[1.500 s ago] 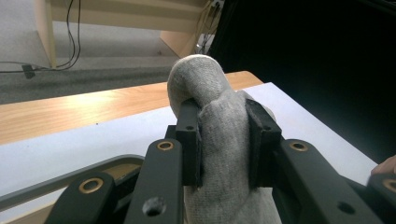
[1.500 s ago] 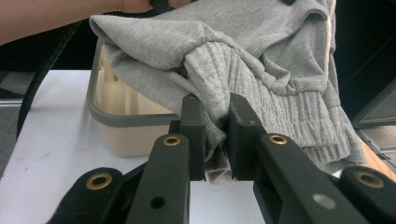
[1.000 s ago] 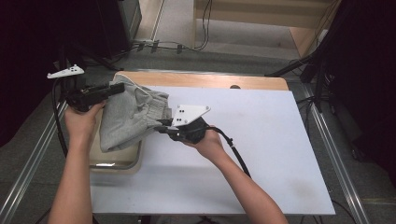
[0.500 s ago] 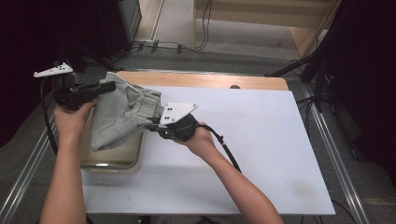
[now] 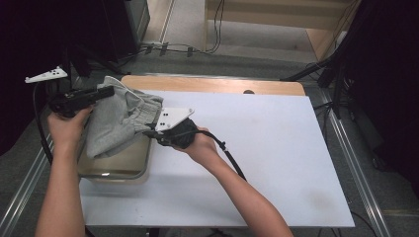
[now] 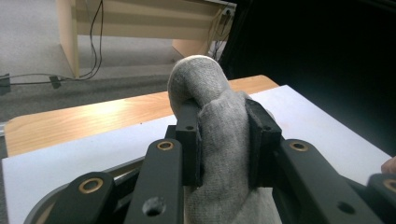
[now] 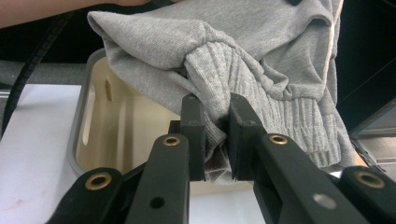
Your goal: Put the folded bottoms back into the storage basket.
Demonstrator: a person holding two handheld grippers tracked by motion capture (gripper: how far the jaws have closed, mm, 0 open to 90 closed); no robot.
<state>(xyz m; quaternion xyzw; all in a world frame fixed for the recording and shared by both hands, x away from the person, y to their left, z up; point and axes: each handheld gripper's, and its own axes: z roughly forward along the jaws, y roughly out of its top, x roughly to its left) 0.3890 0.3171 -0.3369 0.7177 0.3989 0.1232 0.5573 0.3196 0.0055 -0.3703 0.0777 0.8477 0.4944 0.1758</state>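
Note:
A grey knitted garment (image 5: 118,123) hangs stretched between both grippers above a beige bin (image 5: 129,165) at the table's left edge. My left gripper (image 5: 109,92) is shut on a bunched fold of the garment (image 6: 224,140) at its far upper corner. My right gripper (image 5: 150,133) is shut on the ribbed hem of the garment (image 7: 215,112) at its near right side. In the right gripper view the bin's open beige inside (image 7: 121,126) lies right below the cloth. The garment's lower edge droops toward the bin's left half.
The white tabletop (image 5: 276,148) stretches to the right of the bin, with a wooden strip (image 5: 212,85) along its far edge. Metal frame rails (image 5: 356,148) run beside the table. Cables and a wooden bench (image 5: 267,15) lie on the floor beyond.
Both grippers have carried the garment leftward, from partly over the white tabletop to above the bin. Both grips have stayed shut on the cloth.

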